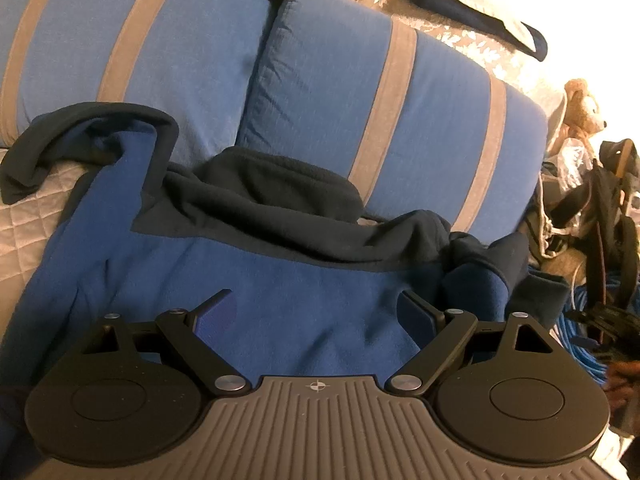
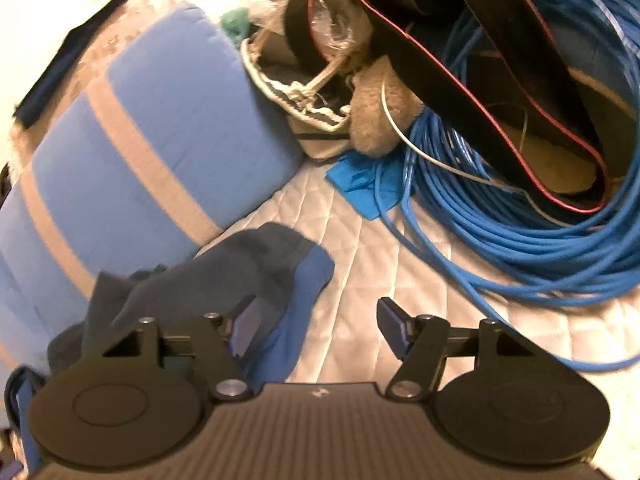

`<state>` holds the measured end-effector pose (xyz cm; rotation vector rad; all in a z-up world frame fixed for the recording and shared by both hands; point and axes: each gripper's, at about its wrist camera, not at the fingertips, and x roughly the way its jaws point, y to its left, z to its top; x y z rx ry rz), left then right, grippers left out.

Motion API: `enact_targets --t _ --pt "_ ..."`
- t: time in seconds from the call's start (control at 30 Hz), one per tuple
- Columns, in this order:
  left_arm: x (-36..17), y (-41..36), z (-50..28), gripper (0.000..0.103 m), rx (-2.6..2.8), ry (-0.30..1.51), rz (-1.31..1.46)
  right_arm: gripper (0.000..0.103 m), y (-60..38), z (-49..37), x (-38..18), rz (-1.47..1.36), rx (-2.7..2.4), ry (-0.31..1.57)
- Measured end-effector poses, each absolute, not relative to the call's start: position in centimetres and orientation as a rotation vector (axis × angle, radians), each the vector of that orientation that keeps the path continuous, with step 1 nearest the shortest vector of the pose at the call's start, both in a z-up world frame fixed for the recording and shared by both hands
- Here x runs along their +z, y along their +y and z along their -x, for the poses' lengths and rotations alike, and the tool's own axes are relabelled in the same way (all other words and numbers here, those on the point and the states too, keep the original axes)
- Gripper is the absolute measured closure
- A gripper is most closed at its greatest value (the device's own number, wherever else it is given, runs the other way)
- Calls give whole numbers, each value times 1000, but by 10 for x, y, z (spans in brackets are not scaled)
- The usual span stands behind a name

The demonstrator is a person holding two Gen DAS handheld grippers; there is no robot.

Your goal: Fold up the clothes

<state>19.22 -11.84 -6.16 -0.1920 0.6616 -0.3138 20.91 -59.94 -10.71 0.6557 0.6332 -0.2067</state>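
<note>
While both tools gape empty, the fleece [image 1: 304, 304] lies beneath left tool [image 1: 316, 312].

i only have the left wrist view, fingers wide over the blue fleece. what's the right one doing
Observer: The right gripper is open with nothing between its fingers, low over the quilted cover.
Operator: where's that sleeve end
Observer: The sleeve lies partly under the right gripper's left finger, not held.
Operator: any clutter close to it
Observer: A coil of blue cable lies on the cover just beyond, clear of the sleeve.
</note>
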Motion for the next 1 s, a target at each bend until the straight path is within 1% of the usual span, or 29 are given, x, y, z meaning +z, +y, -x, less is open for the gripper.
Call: enact_targets --t 0.13,0.2,0.23,0.3,0.37,0.4,0.43,0.47,0.6,0.7,0.8,0.9,1.0 --pt "-63 -119 -193 15 -313 667 188 38 -600 -234 -125 -662 -180 640" --pt "-63 -119 -194 15 -313 668 186 40 -599 -243 -133 -681 -179 645" --pt "-63 -119 -194 15 -313 669 185 43 -598 -247 -137 -694 -180 647" --pt "-64 -120 -194 15 -313 671 184 53 -599 -255 -144 -723 -174 650" --pt "-64 -120 -195 15 -313 673 182 82 -600 -261 -146 -732 -171 650" --pt "-65 -120 -195 15 -313 674 181 84 -599 -262 -144 -716 -169 649" --pt "-65 -120 -195 15 -313 675 180 90 -596 -262 -140 -683 -170 644" --pt "-65 -120 -195 15 -313 675 179 92 -590 -260 -132 -629 -170 631" --pt "-65 -119 -195 15 -309 674 182 93 -546 -244 -88 -314 -143 530" --pt "-64 -117 -195 15 -300 667 202 93 -492 -217 -49 -79 -42 426" --pt "-61 -112 -194 15 -291 646 234 93 -440 -191 -26 87 111 376" --pt "-59 -107 -194 15 -278 635 250 93 -392 -171 -19 199 266 387" --pt "-59 -103 -197 15 -270 643 272 93 -354 -163 -27 268 395 466"
